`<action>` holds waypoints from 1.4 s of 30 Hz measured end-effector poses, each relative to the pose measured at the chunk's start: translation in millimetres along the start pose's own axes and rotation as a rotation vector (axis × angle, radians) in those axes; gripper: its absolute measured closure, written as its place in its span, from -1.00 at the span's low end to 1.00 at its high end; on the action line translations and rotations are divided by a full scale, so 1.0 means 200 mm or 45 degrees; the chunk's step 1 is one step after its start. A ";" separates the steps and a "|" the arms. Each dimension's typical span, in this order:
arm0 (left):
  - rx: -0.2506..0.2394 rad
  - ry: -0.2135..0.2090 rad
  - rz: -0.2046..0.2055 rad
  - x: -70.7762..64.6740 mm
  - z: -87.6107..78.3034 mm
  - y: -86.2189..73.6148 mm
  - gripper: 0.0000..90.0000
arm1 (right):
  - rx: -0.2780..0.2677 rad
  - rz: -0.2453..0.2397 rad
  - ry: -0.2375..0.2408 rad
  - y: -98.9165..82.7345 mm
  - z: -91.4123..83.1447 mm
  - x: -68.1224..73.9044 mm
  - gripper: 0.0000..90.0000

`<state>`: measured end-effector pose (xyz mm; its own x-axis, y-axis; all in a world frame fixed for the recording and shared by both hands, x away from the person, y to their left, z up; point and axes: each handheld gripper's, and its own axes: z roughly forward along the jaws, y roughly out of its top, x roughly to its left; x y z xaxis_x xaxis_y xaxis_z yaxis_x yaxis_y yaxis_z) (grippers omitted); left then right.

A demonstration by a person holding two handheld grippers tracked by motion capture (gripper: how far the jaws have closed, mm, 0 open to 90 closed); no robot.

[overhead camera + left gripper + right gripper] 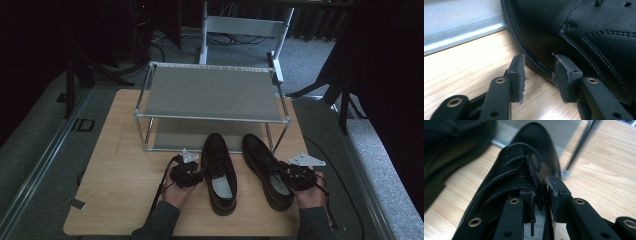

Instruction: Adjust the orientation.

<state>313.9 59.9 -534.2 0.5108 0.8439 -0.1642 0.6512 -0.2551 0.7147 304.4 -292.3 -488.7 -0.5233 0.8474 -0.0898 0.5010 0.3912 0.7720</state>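
Two black shoes (218, 172) lie toes toward the rack (210, 92) on the counter (120, 175); my right gripper (541, 195) pinches the right shoe's (267, 170) collar, while my left gripper (537, 75) gapes beside the other's sole.

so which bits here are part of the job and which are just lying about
In the job:
left shoe
right shoe
left gripper
right gripper
shoe rack

Lying about:
black tape piece
white frame behind the table
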 end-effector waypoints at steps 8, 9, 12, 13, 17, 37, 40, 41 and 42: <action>0.006 -0.023 0.007 -0.01 0.00 -0.01 0.45 | -0.003 -0.114 0.078 0.07 0.06 0.11 0.67; 0.008 -0.028 0.006 -0.01 0.00 -0.01 0.45 | -0.007 -0.119 0.101 0.07 0.06 0.12 0.67; 0.007 -0.043 -0.007 -0.01 0.00 -0.02 0.46 | -0.022 -0.126 0.161 0.07 0.07 0.16 0.67; 0.007 -0.043 -0.007 -0.01 0.00 -0.02 0.46 | -0.022 -0.126 0.161 0.07 0.07 0.16 0.67; 0.010 -0.045 0.005 -0.02 -0.01 -0.03 0.49 | -0.038 -0.127 0.115 0.08 0.07 0.17 0.69; 0.006 -0.071 -0.007 -0.05 -0.02 -0.05 0.68 | -0.118 -0.071 0.019 0.09 0.09 0.29 0.73; 0.003 -0.086 -0.014 -0.06 -0.03 -0.05 0.73 | -0.122 -0.069 0.032 0.09 0.09 0.30 0.71; 0.002 -0.096 -0.018 -0.06 -0.03 -0.06 0.76 | -0.124 -0.072 0.032 0.09 0.09 0.31 0.71; 0.001 -0.113 -0.027 -0.07 -0.04 -0.06 0.79 | -0.124 -0.078 0.031 0.10 0.09 0.32 0.70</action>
<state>295.6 55.0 -535.4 0.5447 0.8038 -0.2391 0.6628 -0.2380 0.7100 293.7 -224.4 -491.2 -0.5681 0.8135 -0.1241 0.3991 0.4043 0.8230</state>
